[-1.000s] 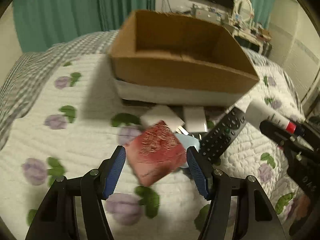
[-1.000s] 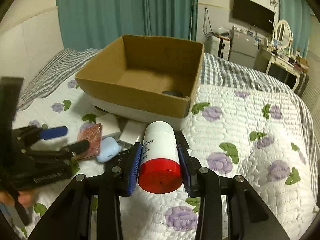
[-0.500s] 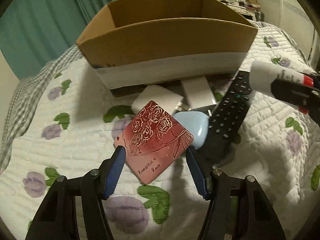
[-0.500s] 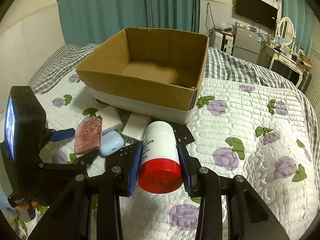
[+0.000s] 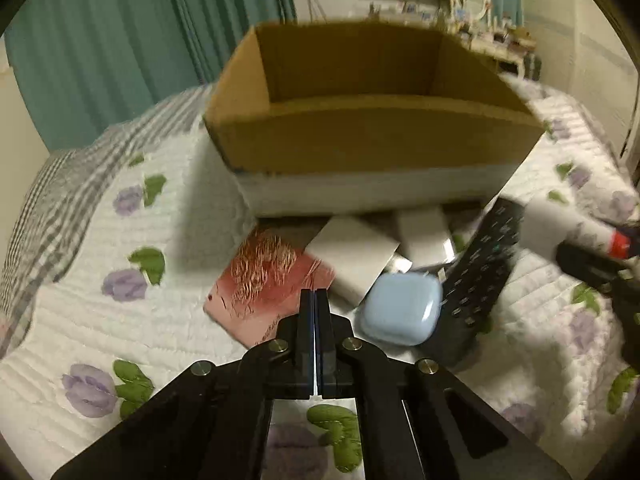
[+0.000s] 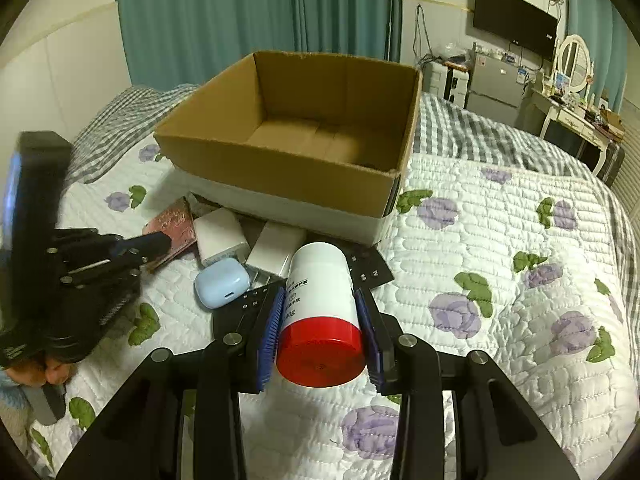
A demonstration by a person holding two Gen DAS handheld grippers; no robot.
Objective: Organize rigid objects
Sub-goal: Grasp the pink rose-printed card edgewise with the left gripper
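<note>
An open cardboard box (image 5: 372, 136) stands on the quilted bed (image 5: 100, 320); it also shows in the right wrist view (image 6: 280, 168). In front of it lie a red rose-patterned card (image 5: 264, 288), two white blocks (image 5: 352, 252), a pale blue earbud case (image 5: 404, 312) and a black remote (image 5: 476, 276). My left gripper (image 5: 315, 300) is shut with its pads together, tips at the red card's near edge; whether it pinches the card I cannot tell. My right gripper (image 6: 320, 320) is shut on a white bottle with a red cap (image 6: 320, 312), held above the remote.
Teal curtains (image 6: 240, 20) hang behind the bed. A TV (image 6: 514, 36), a fridge and a dressing table with a round mirror (image 6: 572, 64) stand at the far right. The quilt (image 6: 500, 260) stretches to the right of the box.
My left gripper has closed from wide open to fully shut and moved forward to the red card's edge. My right gripper still holds the bottle, almost unmoved.
</note>
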